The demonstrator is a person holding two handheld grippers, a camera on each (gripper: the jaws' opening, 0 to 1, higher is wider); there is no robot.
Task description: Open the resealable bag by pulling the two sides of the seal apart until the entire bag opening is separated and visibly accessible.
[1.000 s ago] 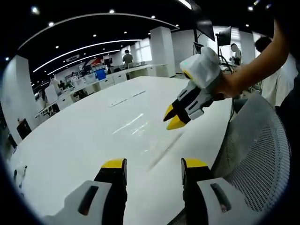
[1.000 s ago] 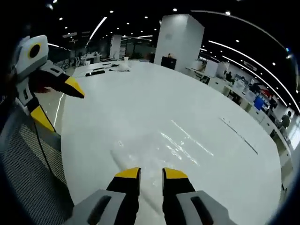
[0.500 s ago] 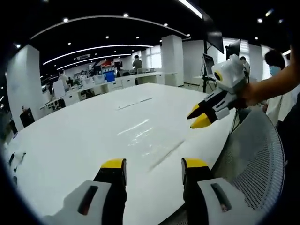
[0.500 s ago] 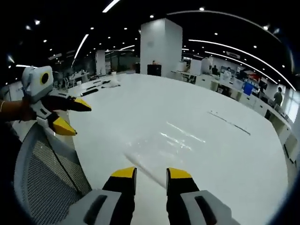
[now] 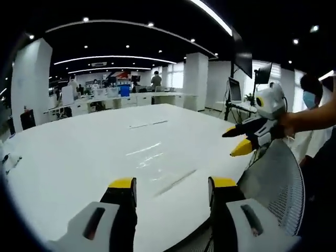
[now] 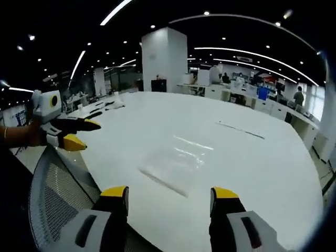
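Lying flat on the big white table [image 6: 262,157] is the clear bag [image 6: 173,164], and it is seen best in the right gripper view. Its dark seal strip runs along the near edge, close to the table's near rim. Nothing is touching the bag.

On the left, the left tool [image 6: 79,134] is held up in the air, above the mesh chair back [image 6: 58,194] and well apart from the bag. Its yellow tips are spread apart and nothing is held between them.

On the right, the right tool [image 5: 242,140] is also held up off the table, near the chair. Its tips are apart too, and they are empty.

The bag looks very thin, light and soft, so it may slide or lift when it is touched. The shiny plastic could slip out of a weak pinch. The best spots to take hold are judged to be the two lips just above the seal strip, one lip for each tool. The seal looks still closed, though this is hard to tell.
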